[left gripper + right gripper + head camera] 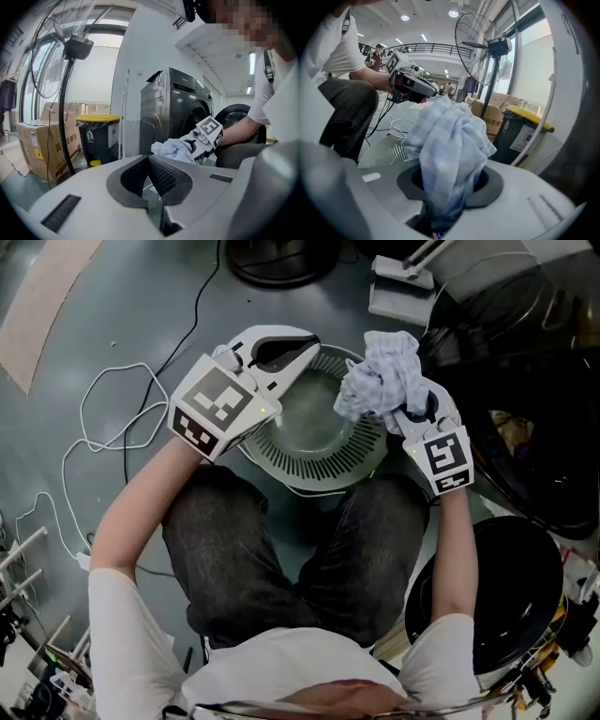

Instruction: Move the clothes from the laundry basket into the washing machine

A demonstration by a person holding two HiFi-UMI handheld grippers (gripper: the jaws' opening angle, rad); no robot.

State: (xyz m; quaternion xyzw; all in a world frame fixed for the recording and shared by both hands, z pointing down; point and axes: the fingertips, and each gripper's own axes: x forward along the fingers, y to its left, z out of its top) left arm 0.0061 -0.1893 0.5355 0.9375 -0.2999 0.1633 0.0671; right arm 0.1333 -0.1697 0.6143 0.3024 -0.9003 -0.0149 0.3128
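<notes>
We look down on the round slatted laundry basket (328, 472) on the floor between the person's knees. The right gripper (405, 411) sits over the basket's two o'clock rim with its jaws clamped on a pale blue-and-white checked garment (380, 376). The cloth bunches up out of the jaws and hangs clear above the basket. The right gripper view shows the fabric filling the gap between the pads.

The left gripper (302, 345) hovers over the rim at about eleven o'clock. Its jaws are closed, tips together, with nothing between them.

In the left gripper view the dark grey front-loading washing machine (174, 108) stands at one o'clock, behind the raised garment. At nine o'clock of it are a yellow-lidded waste bin (98, 136), a cardboard box (42, 145) and a pedestal fan (70, 47). A white cable (103, 427) loops on the floor at the basket's nine o'clock.
</notes>
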